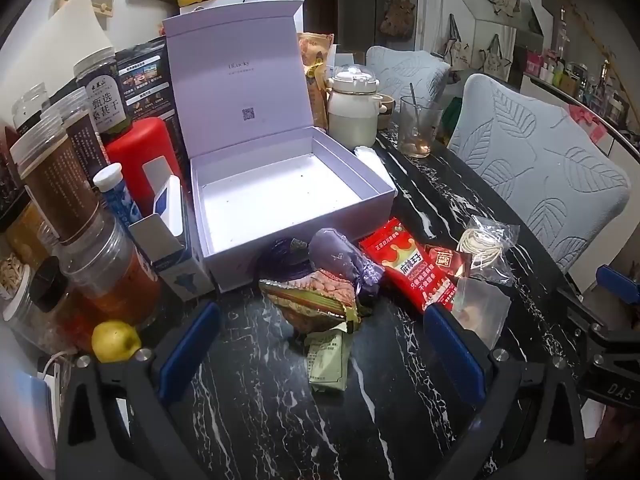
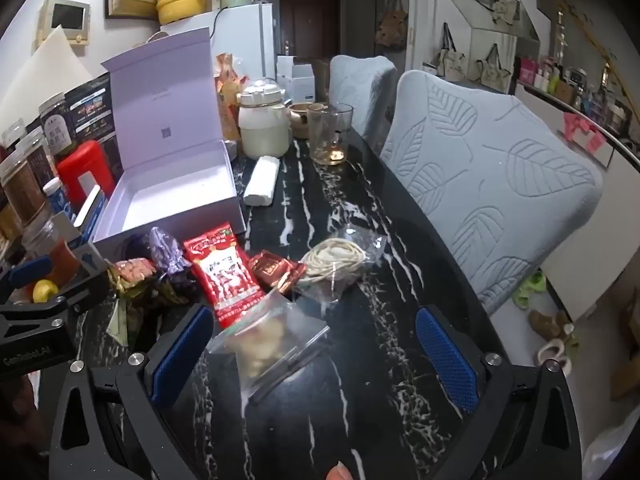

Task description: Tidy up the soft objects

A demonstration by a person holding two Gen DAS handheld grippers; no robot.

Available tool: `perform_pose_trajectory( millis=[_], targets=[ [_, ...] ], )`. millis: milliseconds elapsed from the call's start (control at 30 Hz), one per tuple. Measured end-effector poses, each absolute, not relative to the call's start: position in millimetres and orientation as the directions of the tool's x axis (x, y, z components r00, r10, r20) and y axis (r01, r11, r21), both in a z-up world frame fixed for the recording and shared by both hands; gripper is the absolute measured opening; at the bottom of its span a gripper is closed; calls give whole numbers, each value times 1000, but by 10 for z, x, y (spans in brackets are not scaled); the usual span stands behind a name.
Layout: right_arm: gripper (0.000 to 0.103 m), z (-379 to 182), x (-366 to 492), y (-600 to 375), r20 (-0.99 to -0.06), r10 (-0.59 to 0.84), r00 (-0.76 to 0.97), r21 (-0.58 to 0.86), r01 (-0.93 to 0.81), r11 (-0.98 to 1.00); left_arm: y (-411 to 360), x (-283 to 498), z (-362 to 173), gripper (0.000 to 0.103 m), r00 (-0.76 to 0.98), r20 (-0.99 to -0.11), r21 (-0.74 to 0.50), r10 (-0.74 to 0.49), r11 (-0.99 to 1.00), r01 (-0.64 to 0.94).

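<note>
An open, empty white box (image 1: 280,200) with its lid up stands on the black marble table (image 1: 260,400); it also shows in the right wrist view (image 2: 176,196). In front of it lie soft packets: a purple pouch (image 1: 340,258), a gold-edged snack packet (image 1: 316,300), a green sachet (image 1: 328,360), a red snack bag (image 1: 412,268) (image 2: 224,276), a clear bag of cord (image 1: 486,250) (image 2: 340,260) and a clear zip bag (image 2: 268,344). My left gripper (image 1: 320,354) is open over the green sachet. My right gripper (image 2: 316,354) is open around the zip bag.
Jars, a red canister (image 1: 140,156), a small carton (image 1: 168,248) and a lemon (image 1: 116,340) crowd the left side. A white pot (image 1: 352,112), a glass (image 1: 418,126) and a white roll (image 2: 262,182) stand behind. Two padded chairs (image 2: 492,184) line the table's right edge.
</note>
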State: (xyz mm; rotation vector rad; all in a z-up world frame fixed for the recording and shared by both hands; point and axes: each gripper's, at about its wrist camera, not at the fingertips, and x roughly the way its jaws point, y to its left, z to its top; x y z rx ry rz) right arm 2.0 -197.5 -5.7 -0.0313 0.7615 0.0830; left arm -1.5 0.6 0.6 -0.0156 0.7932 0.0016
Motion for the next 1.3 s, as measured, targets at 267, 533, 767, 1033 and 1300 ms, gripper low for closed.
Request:
perform_pose_trajectory(
  millis=[267, 533, 767, 1033, 1300],
  targets=[
    [103, -87, 32, -1982, -692, 82, 717, 21, -94, 995, 5, 39, 9, 103, 707, -707, -5, 2, 1000, -8],
    [103, -56, 78, -1950, -684, 92, 724, 20, -107, 994, 71, 41, 49, 103, 711, -703, -23, -7, 1000, -13],
    [103, -40, 60, -1937, -677, 92, 730, 10, -116, 993, 58, 17, 72, 103, 711, -703, -35, -23, 999, -3],
    [103, -24, 46, -1932, -678, 94, 729, 9, -119, 993, 42, -14, 107, 103, 713, -700, -34, -31, 999, 11],
    [103, -26, 21, -1965, -683, 95, 724, 17, -114, 993, 8, -41, 138, 103, 717, -697, -30, -38, 999, 23]
  ],
)
